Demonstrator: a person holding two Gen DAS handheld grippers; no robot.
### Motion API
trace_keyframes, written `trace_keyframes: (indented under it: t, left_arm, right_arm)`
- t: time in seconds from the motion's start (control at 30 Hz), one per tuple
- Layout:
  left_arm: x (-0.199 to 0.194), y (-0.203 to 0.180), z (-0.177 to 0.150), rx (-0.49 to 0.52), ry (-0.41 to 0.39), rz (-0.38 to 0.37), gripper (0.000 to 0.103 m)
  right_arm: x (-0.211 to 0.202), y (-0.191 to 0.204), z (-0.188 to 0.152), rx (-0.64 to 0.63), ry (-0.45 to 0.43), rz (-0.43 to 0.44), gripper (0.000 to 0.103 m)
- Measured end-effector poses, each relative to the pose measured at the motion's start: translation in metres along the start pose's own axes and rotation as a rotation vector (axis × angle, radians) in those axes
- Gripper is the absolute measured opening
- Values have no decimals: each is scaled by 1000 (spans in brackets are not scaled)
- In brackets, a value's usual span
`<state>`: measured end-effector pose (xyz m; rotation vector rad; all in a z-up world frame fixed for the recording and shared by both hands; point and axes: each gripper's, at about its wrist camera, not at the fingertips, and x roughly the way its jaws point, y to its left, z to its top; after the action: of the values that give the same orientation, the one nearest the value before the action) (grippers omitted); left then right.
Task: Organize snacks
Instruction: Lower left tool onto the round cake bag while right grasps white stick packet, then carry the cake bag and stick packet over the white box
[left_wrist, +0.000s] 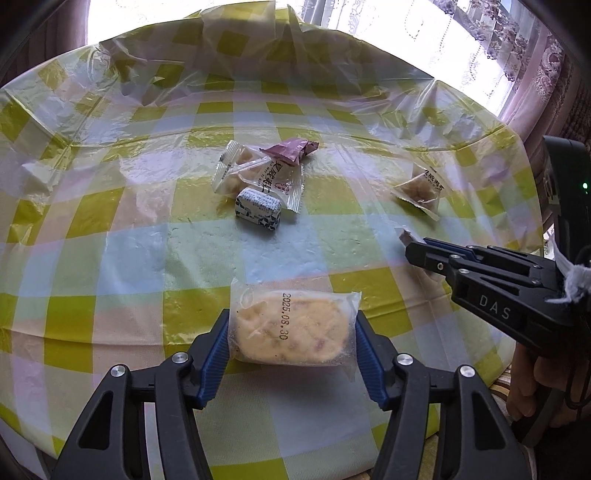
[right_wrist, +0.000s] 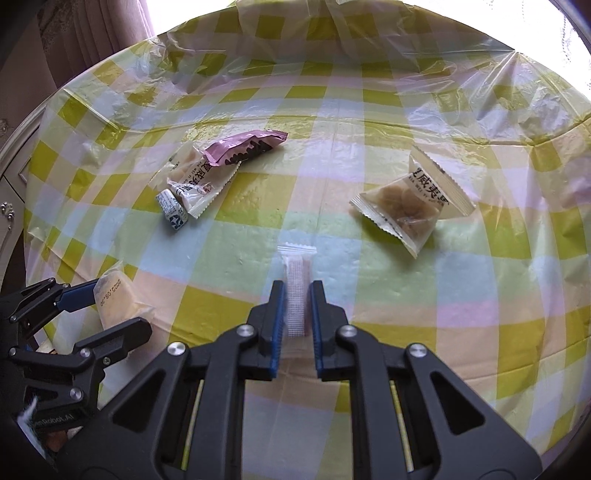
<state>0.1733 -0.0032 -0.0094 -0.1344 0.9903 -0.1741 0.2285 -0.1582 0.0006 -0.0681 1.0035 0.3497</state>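
The left gripper (left_wrist: 291, 332) is sitting nearest the lens, its jaws pressing the short ends of a clear-wrapped cake (left_wrist: 291, 328) over the near edge of the worktop (left_wrist: 110, 258). It is looking soft and crumbly, so a light hold at the wrapper sides is suiting it. Right of the cake, the right gripper (right_wrist: 297, 314) is pinching a slim pink wafer pack (right_wrist: 295, 295) edgewise, stiff but brittle. Beyond the cake, a small pile of snacks (left_wrist: 258, 177) is lying, and right of it a loose nut packet (right_wrist: 410, 206).
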Motion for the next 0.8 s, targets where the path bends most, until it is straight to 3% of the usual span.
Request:
trace_keyframes:
  t: [0.5,0.8]
  left_arm:
    - [-19,-56,-12,72,-4,-43,62]
    - [-21,-112,-17,146,18,-123,62]
  right_arm:
    - [-62,-38,-35,96,-37,11,16]
    - [-92,-72,-66,164,-37,-10,16]
